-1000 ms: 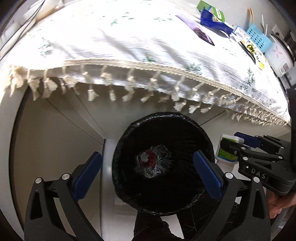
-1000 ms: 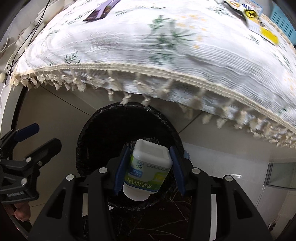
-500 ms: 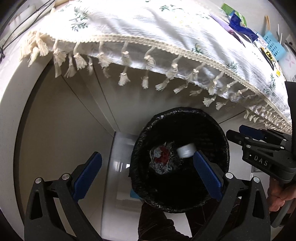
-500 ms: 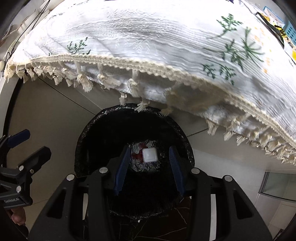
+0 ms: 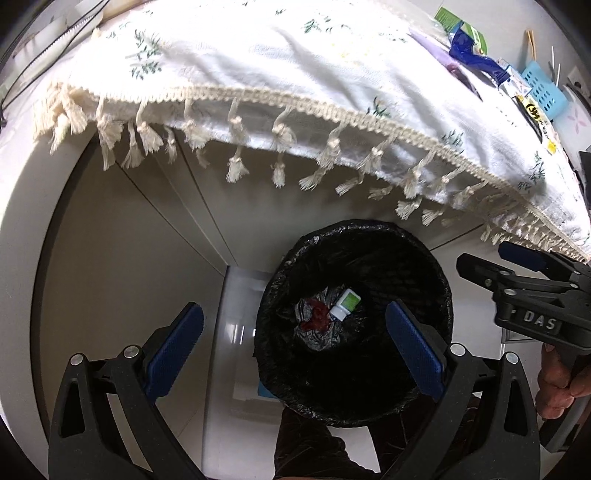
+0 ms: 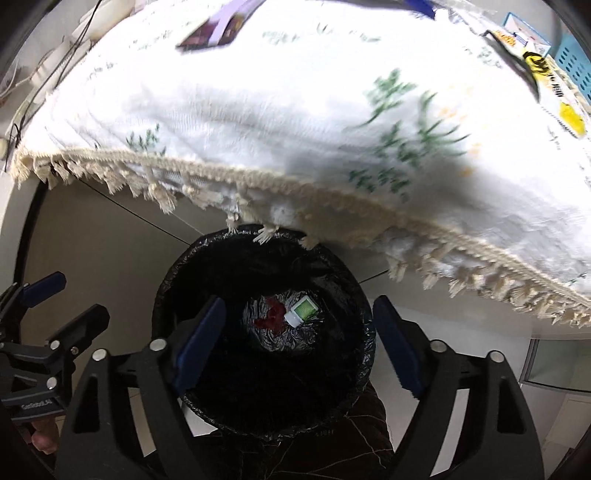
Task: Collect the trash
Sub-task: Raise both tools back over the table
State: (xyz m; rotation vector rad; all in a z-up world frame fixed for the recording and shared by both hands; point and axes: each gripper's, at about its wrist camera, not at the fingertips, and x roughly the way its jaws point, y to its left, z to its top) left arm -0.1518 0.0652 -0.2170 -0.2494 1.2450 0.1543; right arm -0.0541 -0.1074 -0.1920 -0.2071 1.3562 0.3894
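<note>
A black-lined trash bin (image 5: pixel 436 295) stands on the floor below the table edge; it also shows in the right wrist view (image 6: pixel 354 295). A small white bottle with a green label (image 5: pixel 345 303) lies at its bottom beside crumpled wrapping with a red patch (image 5: pixel 316 321); the bottle also shows in the right wrist view (image 6: pixel 301 312). My left gripper (image 5: pixel 295 345) is open and empty above the bin. My right gripper (image 6: pixel 295 345) is open and empty above the bin; it also shows in the left wrist view (image 5: pixel 517 273) at the right.
A white floral tablecloth with tassels (image 5: pixel 295 74) overhangs the bin. On the table lie a purple wrapper (image 6: pixel 218 31), a blue packet (image 5: pixel 472 55), a yellow-and-black packet (image 6: pixel 546 74) and a blue basket (image 5: pixel 543 88). A white cabinet front (image 5: pixel 129 258) is behind the bin.
My right gripper opened and let the white bottle go. The bottle fell into the bin and now lies at its bottom. Both grippers rose away from the bin.
</note>
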